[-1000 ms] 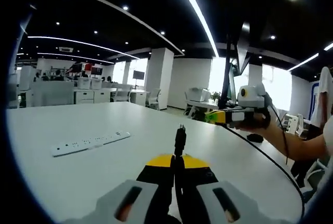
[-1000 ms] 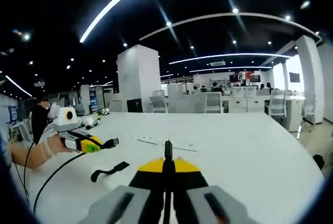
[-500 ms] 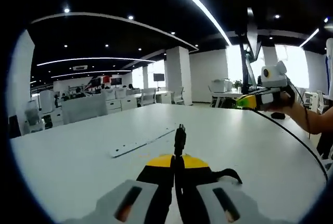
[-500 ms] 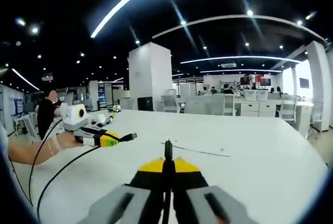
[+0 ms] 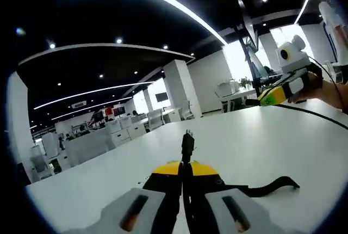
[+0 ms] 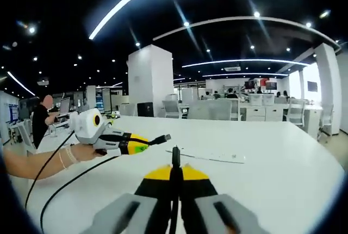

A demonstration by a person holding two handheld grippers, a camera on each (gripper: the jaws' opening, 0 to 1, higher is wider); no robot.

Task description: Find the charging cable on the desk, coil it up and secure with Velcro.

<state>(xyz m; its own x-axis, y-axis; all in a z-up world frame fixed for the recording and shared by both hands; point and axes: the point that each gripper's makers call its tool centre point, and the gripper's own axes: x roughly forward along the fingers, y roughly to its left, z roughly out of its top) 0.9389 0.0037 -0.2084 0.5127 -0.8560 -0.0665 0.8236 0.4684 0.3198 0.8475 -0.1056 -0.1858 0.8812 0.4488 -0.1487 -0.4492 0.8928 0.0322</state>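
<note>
The black charging cable runs between both grippers over a white desk [image 5: 283, 147]. My left gripper [image 5: 186, 166] is shut on the cable just behind its black plug [image 5: 188, 141], which sticks out forward. My right gripper [image 6: 175, 170] is shut on the cable's other end [image 6: 175, 156]. In the right gripper view the left gripper [image 6: 142, 143] hovers at the left in a hand, with the cable [image 6: 65, 185] sagging below it. The right gripper [image 5: 267, 98] appears at the upper right in the left gripper view. A black Velcro strap [image 5: 272, 186] lies on the desk beside my left jaws.
A white power strip [image 6: 215, 158] lies flat on the desk ahead of my right gripper. A white pillar [image 6: 149, 84], desks and chairs stand beyond the desk's far edge. A person [image 6: 41, 119] stands at the far left.
The left gripper has moved closer to the right one, above the desk. The left gripper view has swung, so the power strip left it and the Velcro strap came in.
</note>
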